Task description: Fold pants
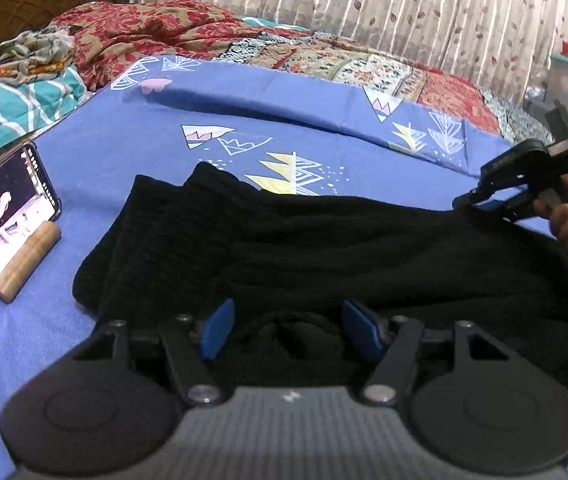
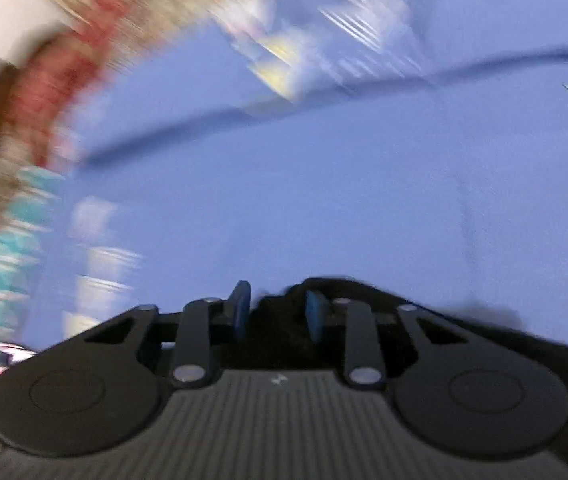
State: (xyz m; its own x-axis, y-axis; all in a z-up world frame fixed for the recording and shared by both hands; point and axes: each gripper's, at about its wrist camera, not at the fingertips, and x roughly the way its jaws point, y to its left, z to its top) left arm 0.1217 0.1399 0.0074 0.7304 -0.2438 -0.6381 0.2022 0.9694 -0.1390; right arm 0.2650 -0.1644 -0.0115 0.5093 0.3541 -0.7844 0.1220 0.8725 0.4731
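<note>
Black pants spread mid-bed on blue sheet, phone and wooden cylinder at 9 o'clock, left hand-held gripper released over cloth, right hand-held gripper at 3 o'clock grasping pants edge.

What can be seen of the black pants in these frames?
The black pants lie spread across the blue printed bedsheet, a soft, dark, matte fabric with little visible detail. The leg ends reach left, one layered on the other, and stop short of the phone and wooden roller. A bunched fold sits between the pads of the left gripper. At the far right edge, the right gripper meets the cloth; its own blurred view shows black fabric between its pads.
</note>
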